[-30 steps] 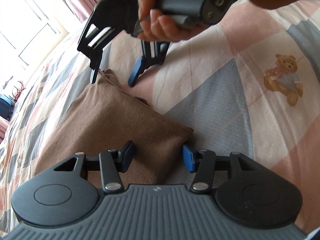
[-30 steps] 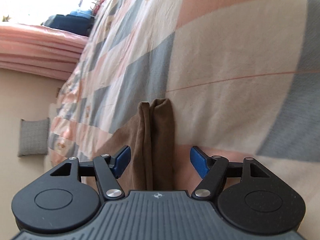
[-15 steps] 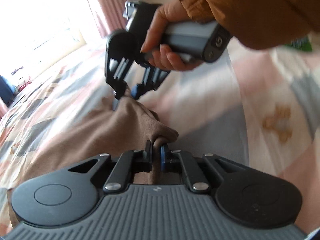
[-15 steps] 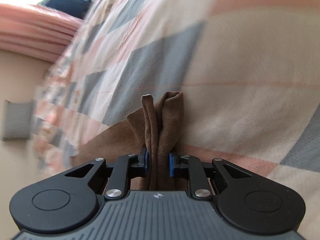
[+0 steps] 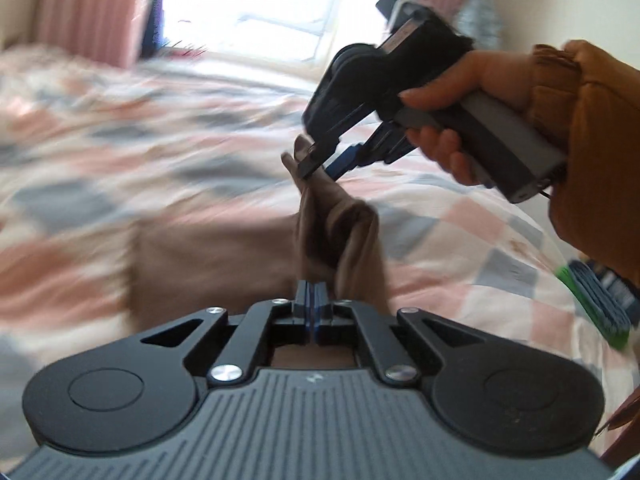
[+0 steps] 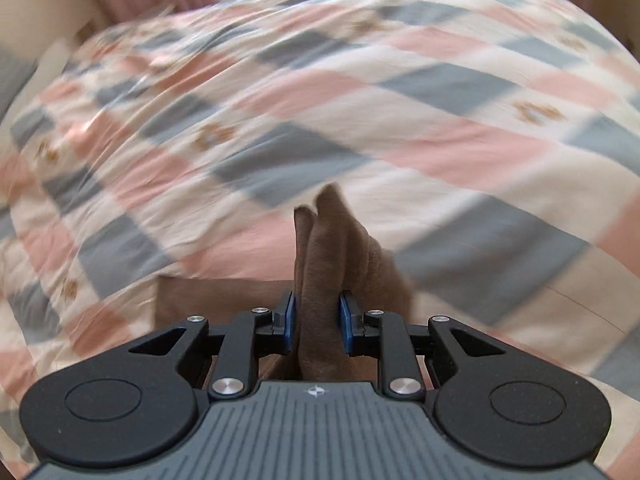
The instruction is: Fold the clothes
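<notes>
- I have the left tongs (image 5: 311, 307) clenched on a cloth (image 5: 224, 264) corner.
- The right tongs (image 6: 317, 322) grasp another bunched corner, jaws easing slightly; the rest trails below on the bed (image 6: 460, 152).
- Next, I judge: carry both corners across, lay flat.

The left wrist view is taken close above its own jaws, angled toward a window (image 5: 276, 4) at the upper middle. The right wrist view is pitched steeply down. The brown garment (image 5: 340, 232) (image 6: 320, 256) and checked bedspread (image 5: 120, 152) (image 6: 400, 100) are shared.
</notes>
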The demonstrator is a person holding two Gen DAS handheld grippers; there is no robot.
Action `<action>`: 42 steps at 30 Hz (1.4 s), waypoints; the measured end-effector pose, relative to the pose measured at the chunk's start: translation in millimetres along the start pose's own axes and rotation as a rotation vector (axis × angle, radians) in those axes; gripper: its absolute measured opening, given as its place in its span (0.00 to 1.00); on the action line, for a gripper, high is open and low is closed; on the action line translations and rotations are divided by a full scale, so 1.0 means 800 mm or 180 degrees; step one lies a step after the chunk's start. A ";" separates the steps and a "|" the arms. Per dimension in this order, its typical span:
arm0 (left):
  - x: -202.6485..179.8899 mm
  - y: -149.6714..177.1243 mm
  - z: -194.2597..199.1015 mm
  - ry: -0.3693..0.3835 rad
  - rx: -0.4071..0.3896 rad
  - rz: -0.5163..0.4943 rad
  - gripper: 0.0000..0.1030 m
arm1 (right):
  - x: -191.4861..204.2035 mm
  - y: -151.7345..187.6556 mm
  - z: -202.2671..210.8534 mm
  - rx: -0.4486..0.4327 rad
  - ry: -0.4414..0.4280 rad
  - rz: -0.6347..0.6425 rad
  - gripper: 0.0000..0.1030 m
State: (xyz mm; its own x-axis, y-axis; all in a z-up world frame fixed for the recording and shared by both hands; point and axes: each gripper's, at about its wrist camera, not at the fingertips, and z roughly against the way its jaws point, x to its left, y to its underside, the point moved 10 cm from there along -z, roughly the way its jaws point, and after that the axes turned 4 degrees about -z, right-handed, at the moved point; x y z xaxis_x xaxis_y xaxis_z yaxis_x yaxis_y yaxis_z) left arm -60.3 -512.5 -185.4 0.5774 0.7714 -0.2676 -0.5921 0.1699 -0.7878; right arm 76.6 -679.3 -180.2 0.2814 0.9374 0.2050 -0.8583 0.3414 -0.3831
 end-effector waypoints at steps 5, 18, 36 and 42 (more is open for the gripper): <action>0.095 0.033 0.002 -0.0059 0.0296 0.0556 0.00 | 0.113 0.030 -0.075 0.0195 0.0085 0.0383 0.11; 0.090 -0.037 -0.090 0.1190 0.0799 0.1467 0.36 | -0.066 0.036 0.016 -0.0792 0.0193 -0.0728 0.32; 0.061 -0.019 -0.217 0.1627 0.1296 0.1784 0.60 | -0.071 0.113 -0.036 -0.1060 0.0233 0.0206 0.28; 0.047 -0.017 -0.227 0.1584 0.1376 0.1464 0.36 | -0.068 0.115 -0.041 -0.1077 0.0207 0.0211 0.28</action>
State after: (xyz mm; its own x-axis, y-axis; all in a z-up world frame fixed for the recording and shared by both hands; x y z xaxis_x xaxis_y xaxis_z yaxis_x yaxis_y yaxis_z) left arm 71.5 -597.0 -285.6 0.3453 0.4754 -0.8092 -0.9380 0.2028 -0.2811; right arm -3.7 -696.9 -255.9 0.2661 0.9569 0.1160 -0.6878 0.2728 -0.6727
